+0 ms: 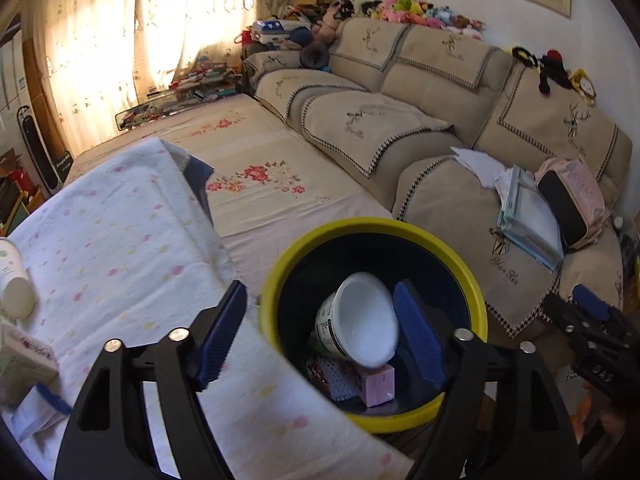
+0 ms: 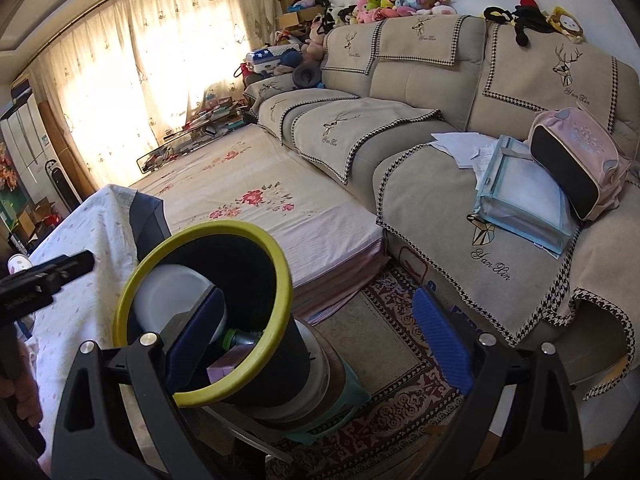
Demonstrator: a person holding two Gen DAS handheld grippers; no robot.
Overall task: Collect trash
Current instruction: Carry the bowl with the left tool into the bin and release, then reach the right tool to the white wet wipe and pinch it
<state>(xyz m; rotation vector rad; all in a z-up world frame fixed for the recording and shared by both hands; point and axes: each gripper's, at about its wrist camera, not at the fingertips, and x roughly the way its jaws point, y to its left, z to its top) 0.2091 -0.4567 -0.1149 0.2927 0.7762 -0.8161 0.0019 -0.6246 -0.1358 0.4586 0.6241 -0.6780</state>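
Observation:
A black trash bin with a yellow rim point(image 1: 280, 276) stands beside the cloth-covered table point(image 1: 120, 232); it also shows in the right wrist view point(image 2: 280, 264). Inside lie a white cup point(image 1: 364, 324), a pink box point(image 1: 380, 386) and a red-patterned wrapper point(image 1: 332, 376). My left gripper point(image 1: 320, 340) is open and empty, right over the bin's mouth. My right gripper point(image 2: 320, 344) is open and empty above the bin's right side; it also shows in the left wrist view point(image 1: 588, 312). In the right wrist view the cup point(image 2: 172, 292), a green bottle top point(image 2: 236, 338) and the box point(image 2: 226, 368) show inside the bin.
On the table's left edge stand a white bottle point(image 1: 14, 280) and a carton point(image 1: 20, 364). The bin sits on a teal stool point(image 2: 332, 412) over a patterned rug point(image 2: 392, 392). A beige sofa point(image 1: 440, 128) holds papers, a folder point(image 1: 528, 216) and a pink backpack point(image 1: 572, 200).

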